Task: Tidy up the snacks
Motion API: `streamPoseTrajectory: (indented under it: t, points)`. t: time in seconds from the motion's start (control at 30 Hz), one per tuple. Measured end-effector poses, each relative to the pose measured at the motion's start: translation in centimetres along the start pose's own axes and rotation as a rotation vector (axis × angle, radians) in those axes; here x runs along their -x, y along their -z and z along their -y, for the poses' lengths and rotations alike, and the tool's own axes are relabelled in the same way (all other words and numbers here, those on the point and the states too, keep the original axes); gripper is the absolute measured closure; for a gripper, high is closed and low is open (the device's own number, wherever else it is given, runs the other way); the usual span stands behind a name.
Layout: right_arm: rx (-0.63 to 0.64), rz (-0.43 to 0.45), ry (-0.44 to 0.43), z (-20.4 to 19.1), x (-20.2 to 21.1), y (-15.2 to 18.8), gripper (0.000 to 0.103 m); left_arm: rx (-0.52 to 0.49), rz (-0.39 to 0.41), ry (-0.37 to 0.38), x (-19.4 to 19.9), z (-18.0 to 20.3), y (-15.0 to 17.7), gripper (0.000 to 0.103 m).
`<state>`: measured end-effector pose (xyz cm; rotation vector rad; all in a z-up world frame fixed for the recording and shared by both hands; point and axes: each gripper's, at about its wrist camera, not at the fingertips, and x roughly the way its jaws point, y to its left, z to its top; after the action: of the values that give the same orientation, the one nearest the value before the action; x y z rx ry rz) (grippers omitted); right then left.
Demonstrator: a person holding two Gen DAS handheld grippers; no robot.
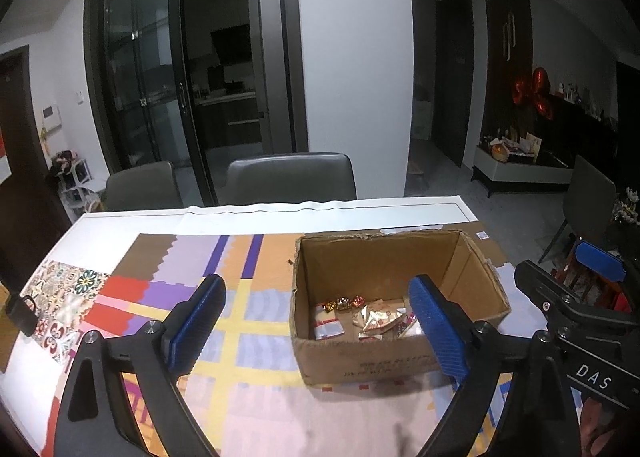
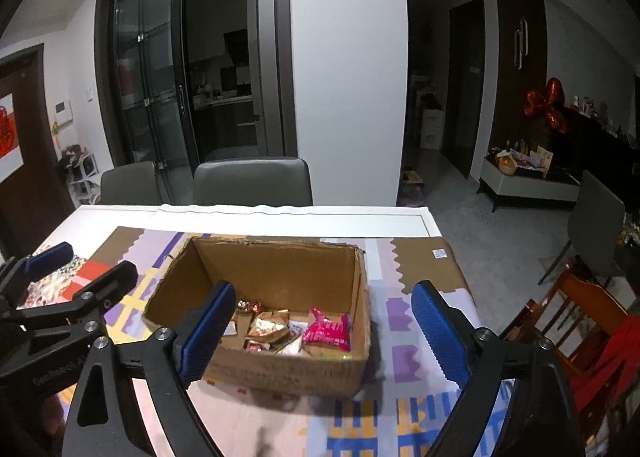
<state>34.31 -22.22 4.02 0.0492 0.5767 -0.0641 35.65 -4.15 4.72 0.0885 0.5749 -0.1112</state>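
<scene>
Nearest in the left wrist view, the left gripper (image 1: 316,329) has its blue-padded fingers (image 1: 195,327) spread wide with nothing between them; it touches nothing and hangs above the patterned table mat (image 1: 224,297), pointing level toward the far edge of the table. Its right finger overlaps the near right part of the cardboard box (image 1: 360,361) in the picture, but whether it touches the box cannot be told.

The right gripper (image 2: 324,333) is likewise spread wide and holds nothing. Its left finger (image 2: 206,331) lies in front of the near left corner of the box, its right finger over the mat just to the right of the box. It too points level toward the far edge. Each gripper shows at the side of the other's view, the right gripper (image 1: 568,289) at the right margin of the left wrist view, also spread.

The open box stands on the mat, toward the right half of the table (image 1: 132,217), both grippers close to its near side. On its floor lie the snacks: a pink packet (image 2: 328,331) by the right wall, a gold foil packet (image 2: 270,325) in the middle, small foil-wrapped candies (image 2: 248,305) further back, and a clear packet with red print (image 1: 328,325) at the left.

Beyond the far table edge stand two grey chairs (image 1: 290,177), then a white pillar (image 1: 354,57) and dark glass doors (image 1: 140,77).
</scene>
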Motion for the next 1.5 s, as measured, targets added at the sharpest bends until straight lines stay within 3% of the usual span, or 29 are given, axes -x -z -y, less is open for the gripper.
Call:
streamPoseTrajectory:
  t: [0.4, 0.87, 1.5]
  points:
    - [-0.010, 0.040, 0.025, 0.6, 5.7, 2.7, 0.010, 0.005, 0.023, -0.013, 5.8, 0.1, 3.2, 0.004]
    - [-0.003, 0.054, 0.029, 0.6, 12.6, 8.4, 0.010, 0.040, 0.014, -0.006, 12.5, 0.3, 9.7, 0.004]
    - [-0.027, 0.018, 0.054, 0.5, 20.4, 19.0, 0.010, 0.074, -0.037, 0.006, 18.5, 0.6, 20.5, 0.004]
